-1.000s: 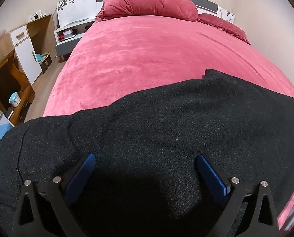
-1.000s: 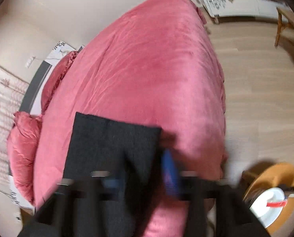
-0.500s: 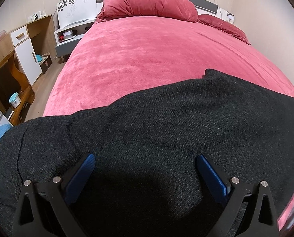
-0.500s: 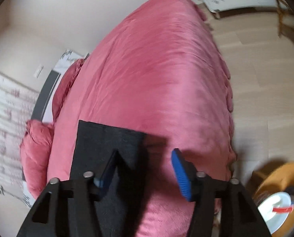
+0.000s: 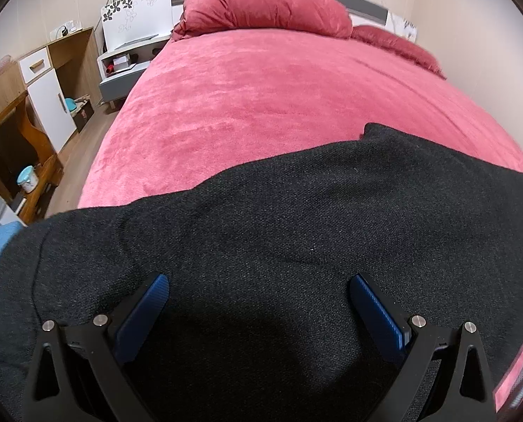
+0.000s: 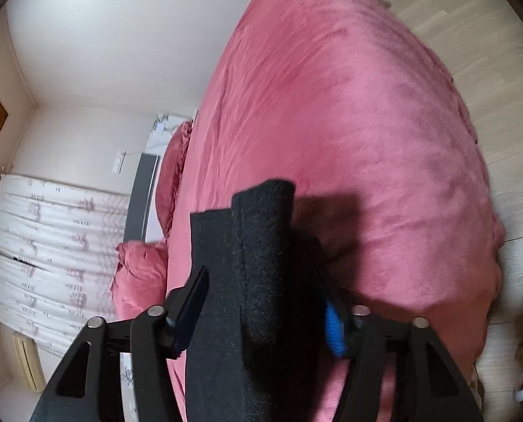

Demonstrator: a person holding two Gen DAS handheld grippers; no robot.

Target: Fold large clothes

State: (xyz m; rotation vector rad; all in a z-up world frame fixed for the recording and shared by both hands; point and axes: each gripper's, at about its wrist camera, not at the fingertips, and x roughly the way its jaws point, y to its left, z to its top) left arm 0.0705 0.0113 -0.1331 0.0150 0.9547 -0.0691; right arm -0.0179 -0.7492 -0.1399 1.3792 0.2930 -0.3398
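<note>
Closing on a bunched fold of the black garment (image 6: 257, 281), the right tool (image 6: 261, 302) risked slippage from thick layers; the left tool (image 5: 257, 302) stood released.

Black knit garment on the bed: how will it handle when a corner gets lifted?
Probably floppy: the black knit garment bunches into a thick fold between the right claw's closing fingers. Likely hefty for cloth, since the weave looks dense. It should cling rather than slide, given the plush red bedspread under it.
</note>
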